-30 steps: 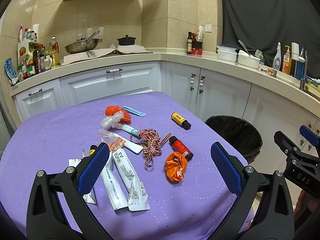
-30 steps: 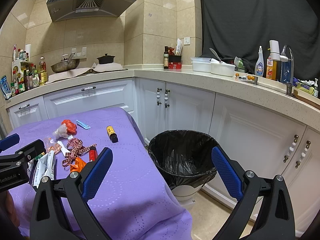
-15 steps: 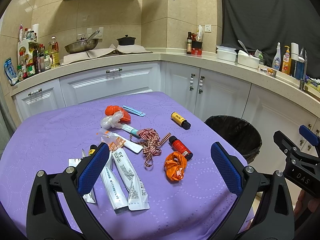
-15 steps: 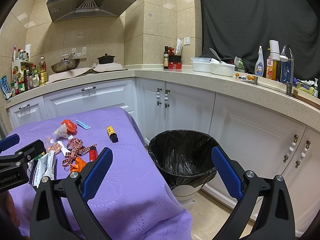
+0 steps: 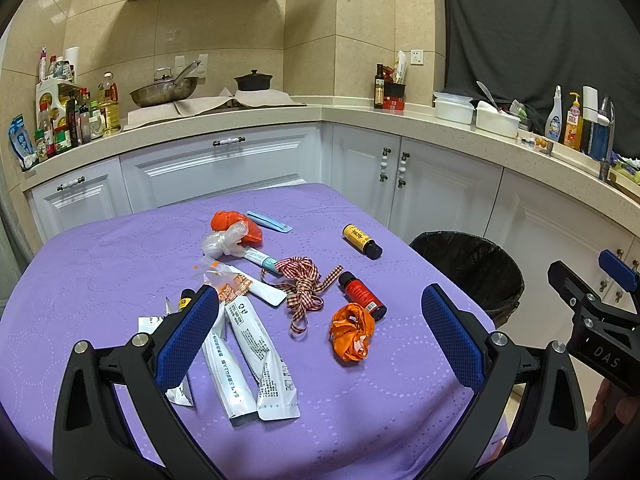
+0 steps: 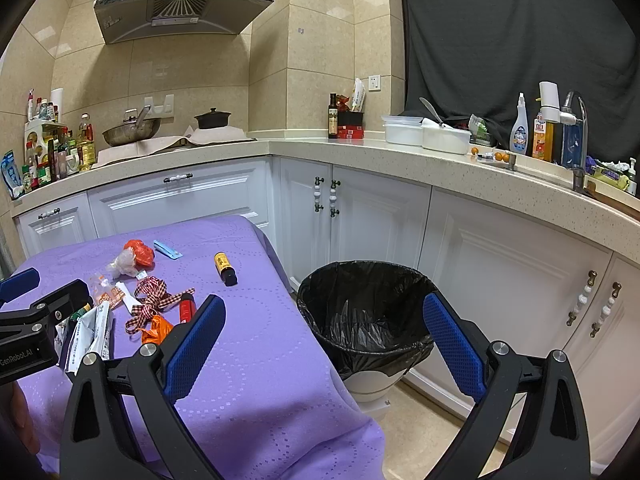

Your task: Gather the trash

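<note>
Trash lies on the purple table (image 5: 100, 264): an orange crumpled wrapper (image 5: 351, 332), a red bottle (image 5: 361, 290), a yellow bottle (image 5: 361, 241), a checked ribbon (image 5: 302, 288), white sachets (image 5: 256, 356), and a clear bag with an orange bag (image 5: 232, 234). My left gripper (image 5: 320, 336) is open and empty, above the table's near side. My right gripper (image 6: 324, 340) is open and empty, off the table's right edge, facing the black-lined bin (image 6: 364, 308). The bin also shows in the left wrist view (image 5: 470, 268).
White cabinets (image 6: 380, 216) and a counter (image 6: 460, 168) with bottles and tubs wrap around behind. A wok (image 5: 164, 94) and a pot (image 5: 253, 80) sit on the stove. The bin stands on the floor between table and cabinets.
</note>
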### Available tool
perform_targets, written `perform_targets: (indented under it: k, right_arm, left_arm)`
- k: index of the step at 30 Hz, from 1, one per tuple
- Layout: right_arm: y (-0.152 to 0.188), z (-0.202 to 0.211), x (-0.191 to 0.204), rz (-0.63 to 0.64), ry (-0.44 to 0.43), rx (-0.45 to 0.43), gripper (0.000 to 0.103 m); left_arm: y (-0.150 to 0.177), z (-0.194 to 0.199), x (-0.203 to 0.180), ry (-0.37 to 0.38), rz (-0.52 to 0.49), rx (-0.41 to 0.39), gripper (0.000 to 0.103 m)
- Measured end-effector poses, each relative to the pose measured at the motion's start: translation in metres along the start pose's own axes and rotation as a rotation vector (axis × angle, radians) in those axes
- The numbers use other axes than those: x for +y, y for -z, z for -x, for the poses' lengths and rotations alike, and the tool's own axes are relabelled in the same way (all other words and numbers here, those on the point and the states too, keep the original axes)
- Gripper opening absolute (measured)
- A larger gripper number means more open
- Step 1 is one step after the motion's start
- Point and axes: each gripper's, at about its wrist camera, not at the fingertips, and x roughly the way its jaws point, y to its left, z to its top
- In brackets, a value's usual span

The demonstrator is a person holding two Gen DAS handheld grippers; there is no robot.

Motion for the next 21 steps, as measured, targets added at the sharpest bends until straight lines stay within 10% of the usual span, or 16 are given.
perform_targets:
  k: [21]
  right_arm:
    - [-0.0003,0.0004,0.0012,0.001,0.000,-0.003,0.096]
  left_arm:
    - [0.0000,-0.0001,0.0010,0.002,0.001,-0.001,0.099]
